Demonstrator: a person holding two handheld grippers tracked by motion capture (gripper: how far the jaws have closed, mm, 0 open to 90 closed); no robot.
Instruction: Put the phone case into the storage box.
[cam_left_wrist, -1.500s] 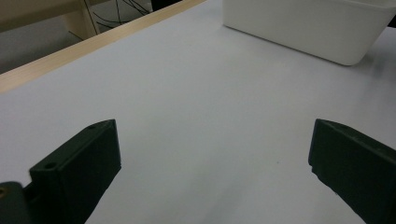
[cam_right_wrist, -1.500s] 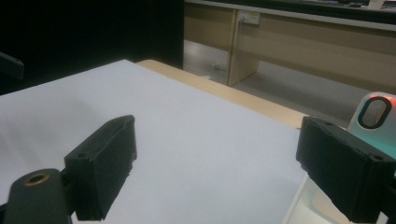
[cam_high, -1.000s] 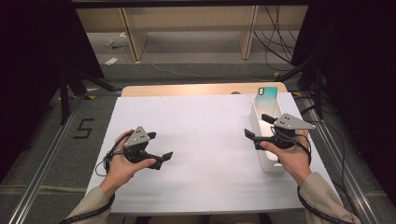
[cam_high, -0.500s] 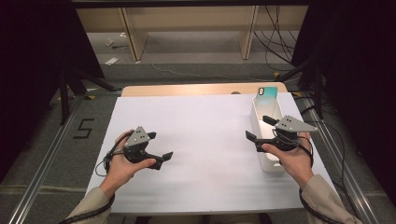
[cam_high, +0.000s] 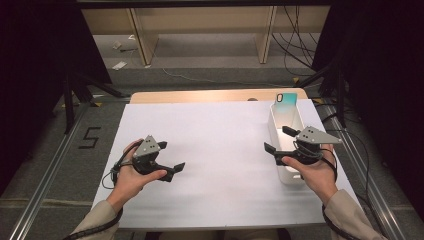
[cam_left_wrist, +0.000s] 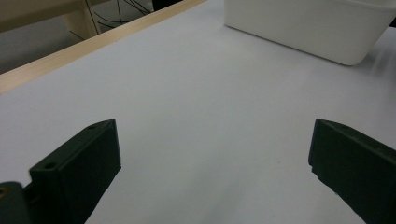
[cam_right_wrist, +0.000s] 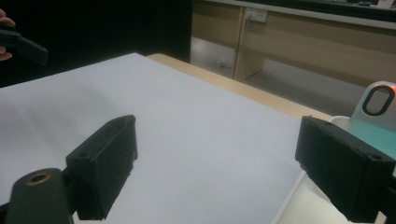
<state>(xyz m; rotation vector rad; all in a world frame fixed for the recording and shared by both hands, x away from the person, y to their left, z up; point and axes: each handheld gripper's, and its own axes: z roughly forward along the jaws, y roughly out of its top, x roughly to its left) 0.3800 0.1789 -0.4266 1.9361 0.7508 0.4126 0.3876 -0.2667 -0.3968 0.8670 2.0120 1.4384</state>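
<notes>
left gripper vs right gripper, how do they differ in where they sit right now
The left gripper hovers over bare white sheet, far from anything; the right gripper sits at the white bin, one jaw over its inside. The left gripper points toward the bin across the sheet; the right gripper points toward the far left, with the phone case standing in the bin's far end beside it. Both are open and hold nothing.

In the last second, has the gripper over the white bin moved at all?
Yes, a little. The right gripper has drifted slightly toward the person along the white bin, away from the phone case at the bin's far end. Its jaws stand open.
</notes>
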